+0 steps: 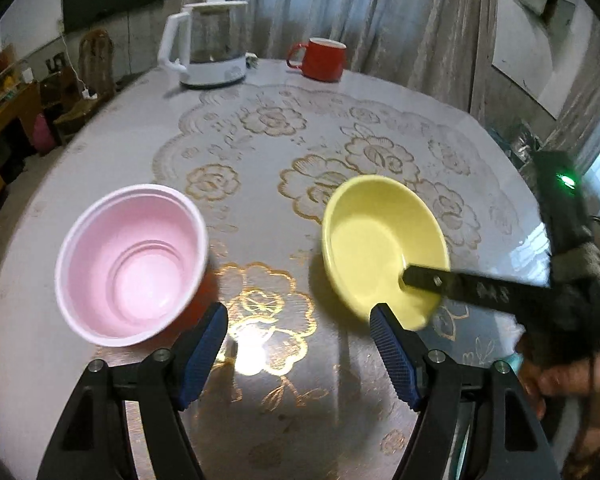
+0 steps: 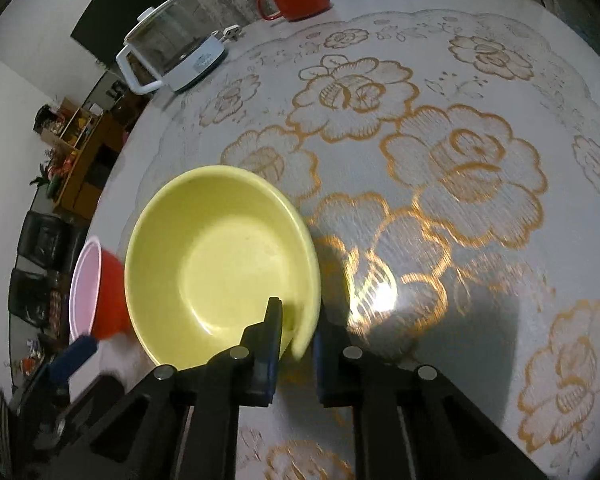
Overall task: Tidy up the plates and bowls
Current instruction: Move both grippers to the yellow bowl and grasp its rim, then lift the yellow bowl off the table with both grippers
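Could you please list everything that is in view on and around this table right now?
yellow bowl: one, yellow, near table edge, rim between the right gripper's pads
pink bowl: one, pink inside, red outside, left of the yellow bowl
red mug: one, red, far side
kettle: one, white with glass body, far side, left of the mug
table: one, white cloth with gold flowers
curtain: pale, behind table
right gripper: black, blue pads, shut on the bowl's rim
left gripper: black, blue pads, open, empty

Left tongs (image 1: 298,346) gape wide; right tongs (image 2: 298,344) seemingly pinched closed, angled downward.
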### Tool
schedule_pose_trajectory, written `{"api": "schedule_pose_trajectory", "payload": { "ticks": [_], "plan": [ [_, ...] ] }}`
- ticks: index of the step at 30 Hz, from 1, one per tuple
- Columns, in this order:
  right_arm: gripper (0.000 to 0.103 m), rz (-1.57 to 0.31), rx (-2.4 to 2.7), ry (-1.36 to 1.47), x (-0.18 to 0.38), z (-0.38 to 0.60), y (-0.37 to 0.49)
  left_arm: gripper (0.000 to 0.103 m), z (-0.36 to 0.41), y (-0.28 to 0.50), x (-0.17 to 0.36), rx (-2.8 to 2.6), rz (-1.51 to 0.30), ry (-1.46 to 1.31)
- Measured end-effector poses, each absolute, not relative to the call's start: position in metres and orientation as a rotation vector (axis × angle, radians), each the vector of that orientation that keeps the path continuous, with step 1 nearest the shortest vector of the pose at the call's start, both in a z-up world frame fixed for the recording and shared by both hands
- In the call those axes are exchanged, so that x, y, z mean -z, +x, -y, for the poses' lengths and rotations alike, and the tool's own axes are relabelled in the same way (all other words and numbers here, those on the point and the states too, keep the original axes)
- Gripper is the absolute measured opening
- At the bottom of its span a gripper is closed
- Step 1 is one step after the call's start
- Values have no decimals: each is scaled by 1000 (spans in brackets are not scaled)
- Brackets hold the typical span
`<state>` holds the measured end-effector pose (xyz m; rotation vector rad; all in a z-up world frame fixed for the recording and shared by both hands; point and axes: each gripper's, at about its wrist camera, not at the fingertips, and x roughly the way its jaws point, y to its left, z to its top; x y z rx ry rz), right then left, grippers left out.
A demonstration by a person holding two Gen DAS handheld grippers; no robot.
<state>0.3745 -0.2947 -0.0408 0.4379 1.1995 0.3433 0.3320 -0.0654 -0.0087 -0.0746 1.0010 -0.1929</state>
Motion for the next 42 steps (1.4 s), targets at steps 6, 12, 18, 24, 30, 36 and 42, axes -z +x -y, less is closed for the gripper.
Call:
{"api": "schedule_pose_trajectory", "payload": {
  "ticks": [6,12,18,24,30,36,42],
  "plan": [
    [12,-1213,-345,421,40,304,348,57,76,344,26,196,-1067,-83],
    [12,-1224,-366,460,41,301,335,17,96,341,29,258,-1082,-6],
    [13,-1217,-355,484,42,300,325,16,99,329,25,281,-1063,19],
    [13,-1207,-354,453,33,297,305,16,97,303,13,289,-1028,39],
    [13,-1186,-399,369,11,280,283,17,78,267,-4,270,-972,37],
    [13,-1157,-459,331,-10,258,260,17,52,227,-22,225,-907,19],
    [13,-1127,-512,298,-30,235,235,17,27,190,-35,189,-849,-6]
  ]
}}
